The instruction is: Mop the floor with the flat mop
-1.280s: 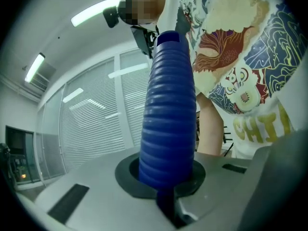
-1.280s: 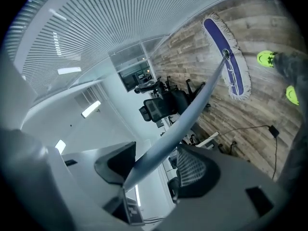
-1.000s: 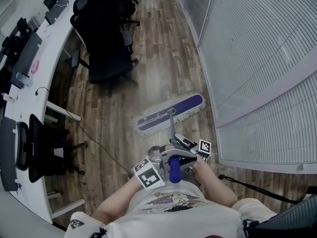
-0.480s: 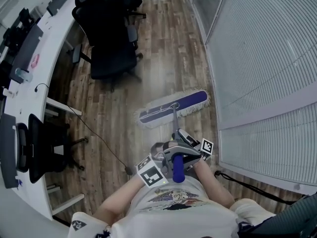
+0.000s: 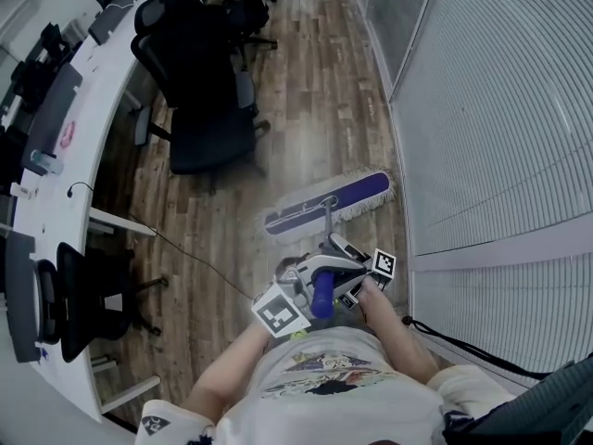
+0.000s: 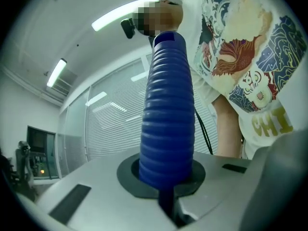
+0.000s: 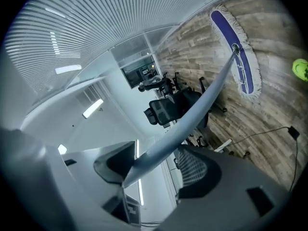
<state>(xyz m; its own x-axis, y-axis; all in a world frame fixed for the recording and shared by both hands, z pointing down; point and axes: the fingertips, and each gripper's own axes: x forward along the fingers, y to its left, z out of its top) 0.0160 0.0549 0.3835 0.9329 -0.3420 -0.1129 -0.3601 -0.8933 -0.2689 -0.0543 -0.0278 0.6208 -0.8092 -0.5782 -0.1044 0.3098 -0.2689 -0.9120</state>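
The flat mop's purple head (image 5: 329, 202), fringed in white, lies on the wood floor beside the glass wall. Its grey pole (image 5: 327, 228) rises toward me. My left gripper (image 5: 301, 292) is shut on the blue ribbed grip (image 5: 321, 301) at the pole's top end. In the left gripper view that blue grip (image 6: 166, 114) stands clamped in my left gripper (image 6: 166, 189). My right gripper (image 5: 347, 265) is shut on the pole just below. The right gripper view shows the pole (image 7: 195, 112) running from my right gripper (image 7: 139, 170) out to the mop head (image 7: 236, 52).
Black office chairs (image 5: 208, 91) stand left of the mop, beside a long curved white desk (image 5: 79, 128). A thin cable (image 5: 199, 258) trails across the floor. A glass wall with blinds (image 5: 500, 109) closes off the right side. A black strap (image 5: 463, 346) hangs near my right arm.
The mop head has slid slightly away from me and to the right along the glass wall. Both grippers have kept their hold and moved forward with the handle.
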